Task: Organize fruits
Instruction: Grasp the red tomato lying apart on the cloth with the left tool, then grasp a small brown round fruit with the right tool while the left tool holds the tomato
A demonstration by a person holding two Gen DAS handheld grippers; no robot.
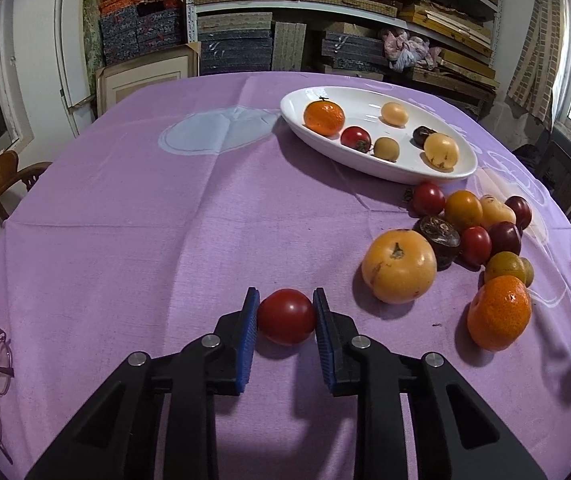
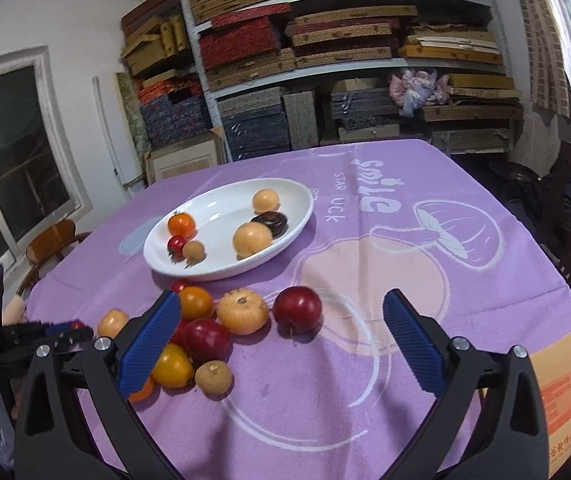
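Meanwhile, the left tongs (image 1: 286, 316) pinched a small round red tomato (image 1: 286, 317) between their blue ribbed pads, low over the desk draped in a purple cloth (image 1: 165, 220). The right tongs (image 2: 281, 340) stood spread wide with nothing between them, hovering above a loose heap of fruit (image 2: 205, 332) near the desk's front edge. That heap included a glossy dark-red plum (image 2: 297, 309), a pale orange persimmon-like fruit (image 2: 242, 311) and a small brown round fruit (image 2: 213, 377), all lying close together on the cloth. Beyond them sat a white oval ceramic dish (image 2: 221, 272), already holding a stemmed orange mandarin (image 2: 181, 225), a small red tomato, a dark brown fruit (image 2: 272, 222) and several pale yellow ones. Shelves stacked with woven boxes (image 2: 325, 40) filled the wall behind.
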